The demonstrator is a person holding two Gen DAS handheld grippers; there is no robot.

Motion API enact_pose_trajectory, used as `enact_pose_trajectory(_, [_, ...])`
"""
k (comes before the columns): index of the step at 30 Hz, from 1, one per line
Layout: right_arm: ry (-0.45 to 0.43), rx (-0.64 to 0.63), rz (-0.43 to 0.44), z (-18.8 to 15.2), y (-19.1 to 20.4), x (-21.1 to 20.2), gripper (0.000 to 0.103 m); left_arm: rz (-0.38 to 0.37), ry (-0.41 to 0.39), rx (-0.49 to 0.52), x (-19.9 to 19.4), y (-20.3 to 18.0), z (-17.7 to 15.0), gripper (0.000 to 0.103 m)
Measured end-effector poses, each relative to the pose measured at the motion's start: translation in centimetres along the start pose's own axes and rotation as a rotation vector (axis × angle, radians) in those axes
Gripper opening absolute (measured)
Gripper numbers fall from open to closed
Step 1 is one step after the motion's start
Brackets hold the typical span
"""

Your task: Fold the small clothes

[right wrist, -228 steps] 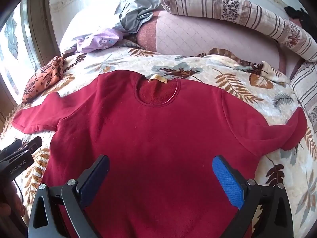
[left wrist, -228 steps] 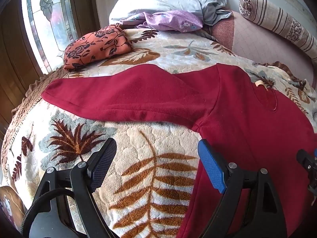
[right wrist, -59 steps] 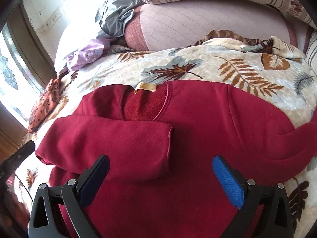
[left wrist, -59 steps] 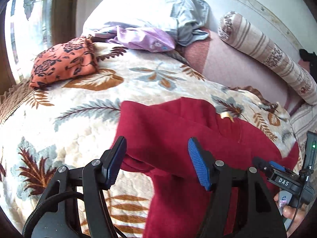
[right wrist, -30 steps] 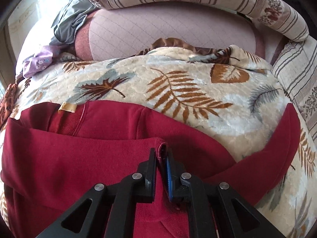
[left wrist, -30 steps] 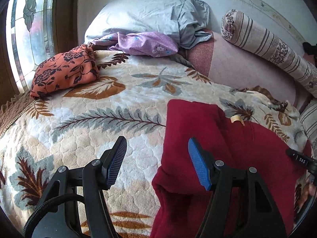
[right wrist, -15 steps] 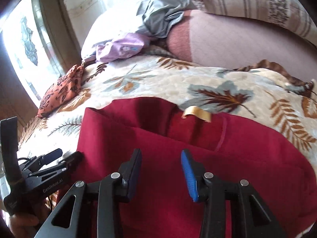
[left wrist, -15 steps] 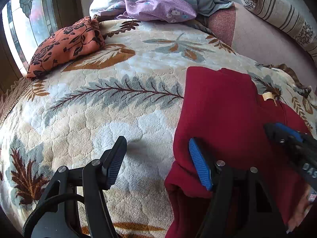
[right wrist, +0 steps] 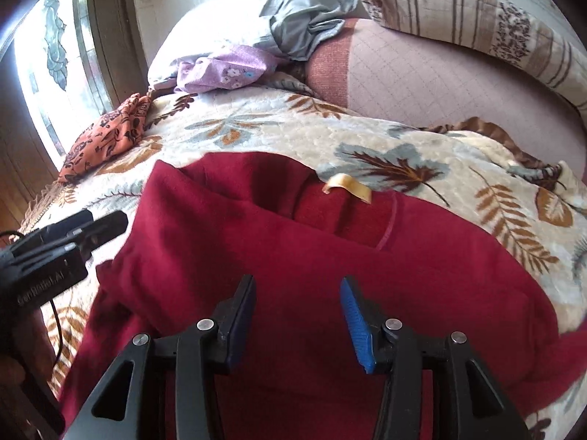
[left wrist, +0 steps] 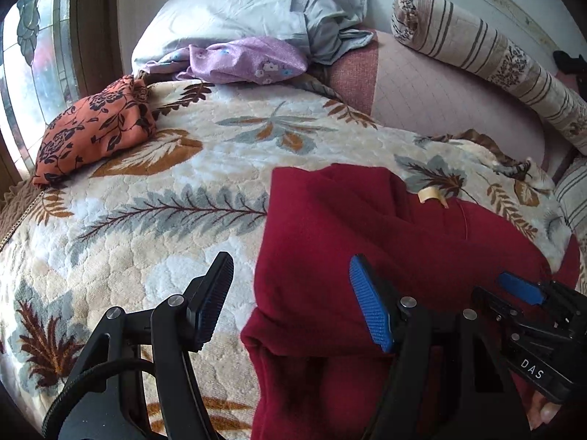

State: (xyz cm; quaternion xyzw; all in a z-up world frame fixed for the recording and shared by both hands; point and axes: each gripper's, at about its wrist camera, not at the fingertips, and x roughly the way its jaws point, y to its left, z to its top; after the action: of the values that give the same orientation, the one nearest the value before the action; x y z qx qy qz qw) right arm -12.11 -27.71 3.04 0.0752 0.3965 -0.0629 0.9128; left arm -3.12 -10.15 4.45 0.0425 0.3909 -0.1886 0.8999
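Right gripper (right wrist: 297, 315): you had released the cuff; jaws parted, empty.
Left gripper (left wrist: 293, 300): spread, empty, straddling the fold edge.
Red sweater (left wrist: 330, 242): at 12 o'clock, left sleeve now folded inward; right sleeve remained.

This is a bedroom in a home. A bed carries a thick blanket (left wrist: 220, 168) with a leaf pattern, a white pillow (left wrist: 234, 14) at the far side, and a striped bolster (left wrist: 488, 55) (far right). A window (left wrist: 40, 69) with patterned glass stands at the left.
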Motion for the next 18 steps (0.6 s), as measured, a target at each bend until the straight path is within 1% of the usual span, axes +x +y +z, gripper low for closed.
enact_pose_trajectory(2, [0.025, 0.026, -0.05, -1.4, -1.4, -0.2, 0.047, -0.01, 0.052, 0.007, 1.2, -0.6, -0.6, 0.066])
enact_pose_trajectory(3, [0.048, 0.04, -0.066, -2.0, -1.9, 0.2, 0.047, -0.013, 0.079, 0.008, 1.8, -0.8, -0.9, 0.066])
enact_pose_trajectory(4, [0.094, 0.057, -0.069, -2.5, -2.5, 1.0, 0.047, 0.003, 0.094, 0.014, 2.3, -1.0, -1.1, 0.066])
enact_pose_trajectory(5, [0.098, 0.073, -0.045, -2.9, -3.0, 1.2, 0.047, 0.023, 0.09, 0.026, 2.4, -1.1, -1.3, 0.066])
enact_pose_trajectory(6, [0.085, 0.08, -0.033, -3.0, -3.4, 0.7, 0.047, 0.026, 0.084, 0.034, 2.3, -1.2, -1.4, 0.066])
enact_pose_trajectory(8, [0.1, 0.112, -0.014, -2.9, -4.4, -0.6, 0.047, 0.019, 0.078, 0.029, 2.0, -1.1, -1.4, 0.066])
enact_pose_trajectory(9, [0.089, 0.132, -0.002, -2.9, -5.0, -1.3, 0.047, 0.017, 0.079, 0.024, 2.0, -1.0, -1.4, 0.066])
enact_pose_trajectory(10, [0.069, 0.155, -0.011, -3.0, -6.2, -2.4, 0.048, 0.017, 0.082, 0.019, 2.1, -0.9, -1.4, 0.066])
enact_pose_trajectory(12, [0.045, 0.178, -0.08, -3.1, -8.6, -3.9, 0.049, 0.017, 0.083, 0.01, 2.1, -0.6, -1.4, 0.066])
enact_pose_trajectory(15, [0.039, 0.233, -0.217, -3.4, -13.6, -6.0, 0.049, 0.013, 0.083, -0.001, 1.9, -0.5, -1.3, 0.066])
enact_pose_trajectory(16, [0.043, 0.28, -0.272, -3.6, -16.1, -6.8, 0.05, 0.014, 0.082, -0.004, 2.0, -0.5, -1.2, 0.066])
enact_pose_trajectory(18, [0.036, 0.386, -0.342, -3.7, -20.7, -8.0, 0.052, 0.016, 0.079, -0.003, 1.9, -0.5, -1.2, 0.066])
